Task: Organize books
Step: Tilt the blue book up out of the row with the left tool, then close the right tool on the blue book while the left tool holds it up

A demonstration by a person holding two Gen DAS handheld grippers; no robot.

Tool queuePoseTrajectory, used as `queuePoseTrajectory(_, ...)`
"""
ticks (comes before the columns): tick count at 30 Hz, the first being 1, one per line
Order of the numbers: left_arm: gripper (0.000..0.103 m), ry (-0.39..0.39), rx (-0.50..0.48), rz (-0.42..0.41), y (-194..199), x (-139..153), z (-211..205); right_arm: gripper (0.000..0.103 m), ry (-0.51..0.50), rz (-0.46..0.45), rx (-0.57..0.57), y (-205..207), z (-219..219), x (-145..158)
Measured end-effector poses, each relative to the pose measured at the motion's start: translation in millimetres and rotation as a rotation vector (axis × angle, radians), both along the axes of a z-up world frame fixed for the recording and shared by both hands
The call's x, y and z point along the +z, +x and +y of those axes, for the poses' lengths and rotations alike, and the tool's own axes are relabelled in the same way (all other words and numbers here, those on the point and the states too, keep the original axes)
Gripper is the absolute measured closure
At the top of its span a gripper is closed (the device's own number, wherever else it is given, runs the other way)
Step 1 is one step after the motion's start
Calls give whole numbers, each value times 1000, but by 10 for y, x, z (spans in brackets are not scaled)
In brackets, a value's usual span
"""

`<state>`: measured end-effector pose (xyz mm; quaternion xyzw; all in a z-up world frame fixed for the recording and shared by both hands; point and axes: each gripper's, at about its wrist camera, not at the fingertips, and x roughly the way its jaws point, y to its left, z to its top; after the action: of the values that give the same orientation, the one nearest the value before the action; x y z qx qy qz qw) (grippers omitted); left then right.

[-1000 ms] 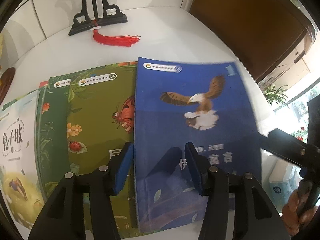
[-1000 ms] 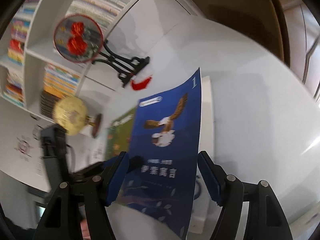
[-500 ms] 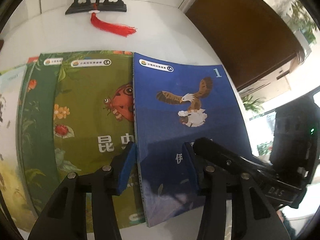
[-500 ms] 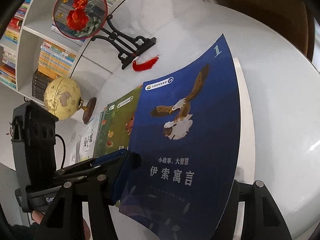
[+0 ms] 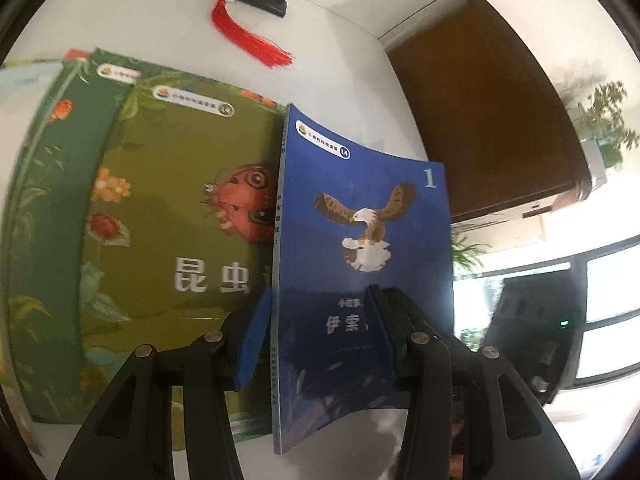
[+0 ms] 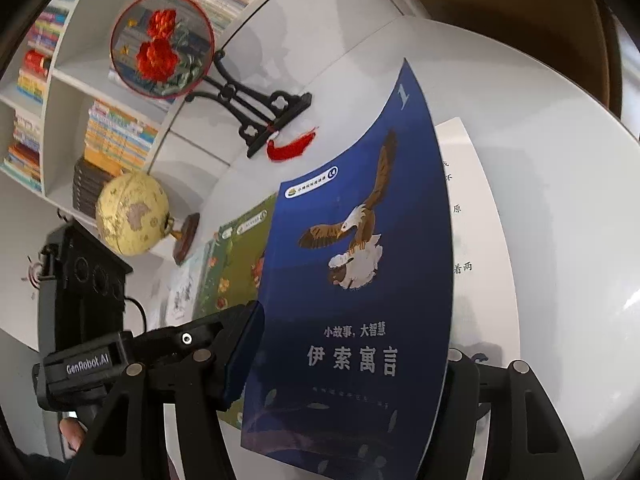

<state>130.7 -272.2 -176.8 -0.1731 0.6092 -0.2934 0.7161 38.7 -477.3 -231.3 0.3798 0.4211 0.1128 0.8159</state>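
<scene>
A blue book (image 5: 360,240) with an eagle on its cover lies at the right end of a row of books on the white table (image 5: 340,60). Its cover (image 6: 352,280) is lifted and bowed, baring a white printed page (image 6: 472,220). My right gripper (image 6: 356,344) has the cover between its jaws, which are opening; one pad touches the front and the other finger is hidden behind. My left gripper (image 5: 320,300) stands over the spine side, its left pad beside the spine. An olive insect book (image 5: 180,200) lies just left of it.
A darker green book (image 5: 52,240) and a pale one lie further left. A black fan stand with a red tassel (image 5: 248,36) and a globe (image 6: 132,212) stand at the back by a bookshelf (image 6: 116,136). A brown door (image 5: 480,100) lies beyond the table's right edge.
The blue cover has risen and bowed between the right jaws, which narrowed around it. The left gripper rolled and moved in at the spine, whose edge now shows.
</scene>
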Motion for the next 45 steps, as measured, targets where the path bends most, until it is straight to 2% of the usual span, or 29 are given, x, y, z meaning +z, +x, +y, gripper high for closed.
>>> queuePoseTrajectory(2,59,-14,-6,22,22,-27,-21,39,57,-10,-18,-27,-60,-46)
queuePoseTrajectory(3,59,9,-11,15,18,-30,-51,40,84,-16,-25,-41,-89,-69)
queuePoseTrajectory(5,59,30,0,17,13,-35,-76,40,61,-14,-16,-28,-61,-50)
queuePoseTrajectory(7,59,1,18,49,35,-57,-48,40,15,-12,-9,-11,1,-4)
queuePoseTrajectory(8,59,-25,29,71,49,-63,-19,39,18,-12,-11,-9,2,0)
queuePoseTrajectory(10,59,-25,22,70,40,-44,-21,39,61,-11,-19,-16,-36,-33)
queuePoseTrajectory(12,59,22,-4,12,1,8,-86,39,72,-6,-18,-25,-55,-31)
queuePoseTrajectory(15,62,125,-39,-118,-131,154,-210,39,78,8,-6,-15,-40,-17)
queuePoseTrajectory(17,64,160,-53,-166,-195,216,-229,39,91,13,-8,-3,-18,1)
queuePoseTrajectory(21,66,135,-52,-153,-200,258,-157,39,70,21,-7,3,32,73)
queuePoseTrajectory(31,66,76,19,-186,-213,535,172,39,-34,-22,80,158,335,536)
queuePoseTrajectory(35,66,47,64,-220,-215,767,373,39,-51,-56,110,214,489,771)
queuePoseTrajectory(42,66,39,157,-304,-260,1257,947,39,-69,-139,182,345,892,1301)
queuePoseTrajectory(45,66,38,192,-339,-278,1436,1334,40,-65,-169,208,392,1179,1513)
